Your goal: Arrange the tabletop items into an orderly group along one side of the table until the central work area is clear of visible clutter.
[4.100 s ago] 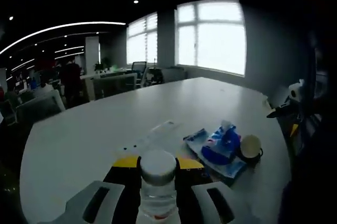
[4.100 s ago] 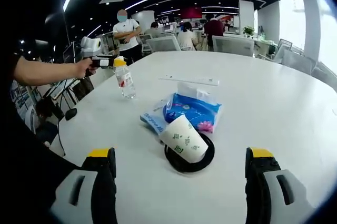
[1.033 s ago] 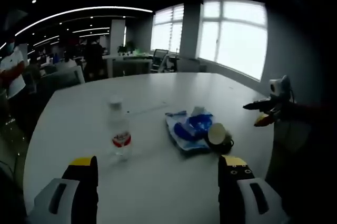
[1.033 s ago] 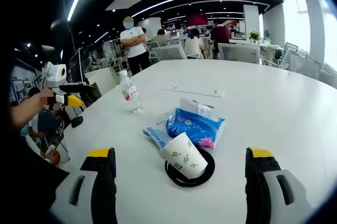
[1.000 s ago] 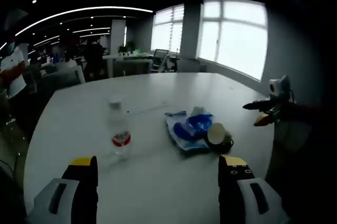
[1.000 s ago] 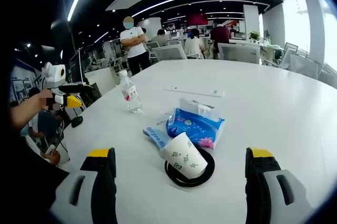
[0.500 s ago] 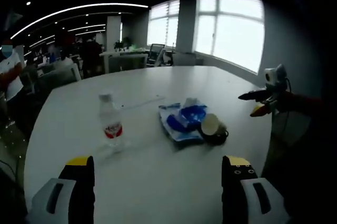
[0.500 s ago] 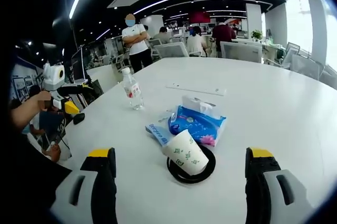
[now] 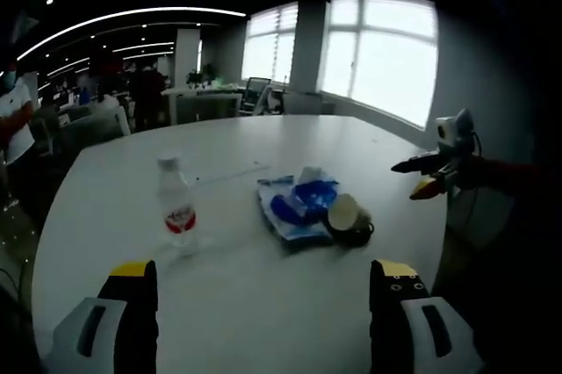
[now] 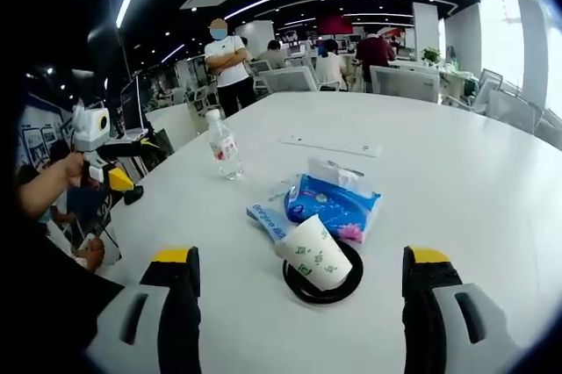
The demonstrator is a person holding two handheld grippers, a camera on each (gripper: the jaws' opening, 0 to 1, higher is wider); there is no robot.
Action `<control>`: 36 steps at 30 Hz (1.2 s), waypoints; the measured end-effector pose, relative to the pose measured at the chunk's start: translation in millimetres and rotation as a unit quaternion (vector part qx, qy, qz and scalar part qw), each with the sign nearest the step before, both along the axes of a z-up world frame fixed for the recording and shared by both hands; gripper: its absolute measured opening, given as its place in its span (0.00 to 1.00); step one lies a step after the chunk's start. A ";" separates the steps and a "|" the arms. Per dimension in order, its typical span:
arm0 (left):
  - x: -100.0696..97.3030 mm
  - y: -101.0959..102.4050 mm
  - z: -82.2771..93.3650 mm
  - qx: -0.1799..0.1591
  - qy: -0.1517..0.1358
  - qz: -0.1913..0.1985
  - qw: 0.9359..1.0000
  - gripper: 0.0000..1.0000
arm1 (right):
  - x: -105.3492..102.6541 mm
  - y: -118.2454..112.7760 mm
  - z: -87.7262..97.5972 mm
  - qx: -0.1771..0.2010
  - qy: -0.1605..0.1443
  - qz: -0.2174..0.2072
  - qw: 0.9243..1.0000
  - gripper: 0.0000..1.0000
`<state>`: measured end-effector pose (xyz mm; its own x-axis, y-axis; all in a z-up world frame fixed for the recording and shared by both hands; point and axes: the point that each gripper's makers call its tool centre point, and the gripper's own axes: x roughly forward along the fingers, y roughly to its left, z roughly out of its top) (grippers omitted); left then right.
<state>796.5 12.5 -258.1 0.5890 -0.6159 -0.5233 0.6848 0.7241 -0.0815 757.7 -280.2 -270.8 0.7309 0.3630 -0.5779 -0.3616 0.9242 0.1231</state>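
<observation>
The tabletop items sit grouped near the middle of the white table (image 10: 492, 181), well ahead of both sets of jaws and touching neither. From my left gripper (image 9: 262, 299), jaws spread wide and empty, I see one water bottle (image 9: 177, 212) standing upright ahead of the left jaw, apart from the rest. To its right lies one blue tissue pack (image 9: 297, 207), and touching that pack's right edge is one paper cup (image 9: 343, 212) lying tilted on one dark round coaster (image 9: 355, 233). One long flat white strip (image 9: 230, 172) lies farther back on the table, beyond the bottle.

From my right gripper (image 10: 299, 291), jaws likewise wide apart and holding nothing, the paper cup (image 10: 313, 254) lies between the jaws but beyond their tips, tipped over on the coaster (image 10: 325, 282). The tissue pack (image 10: 332, 204) sits just behind it, the water bottle (image 10: 223, 147) farther off to the left, and the white strip (image 10: 329, 145) behind them. The left gripper (image 10: 118, 163) shows at that view's left edge, off the table's rim.
</observation>
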 end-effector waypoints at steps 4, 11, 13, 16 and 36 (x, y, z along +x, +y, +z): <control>-2.2 0.3 -1.3 0.003 0.002 0.000 1.000 0.99 | 5.7 4.4 2.5 -0.006 0.002 0.002 1.000 0.88; -5.7 2.0 -3.3 0.002 0.004 0.001 1.000 0.99 | 18.9 16.7 1.0 -0.017 0.014 0.015 1.000 0.82; -6.1 2.1 -3.6 0.001 0.006 0.002 1.000 0.99 | 20.2 20.8 -1.6 -0.023 0.019 0.029 0.999 0.82; -6.3 2.8 -3.2 -0.002 0.006 0.002 1.000 0.99 | 23.2 25.9 -10.1 -0.035 0.026 0.051 0.998 0.82; -7.2 0.3 -2.5 -0.020 0.006 -0.006 1.000 0.99 | 33.6 34.8 -53.3 -0.140 0.065 0.175 0.972 0.75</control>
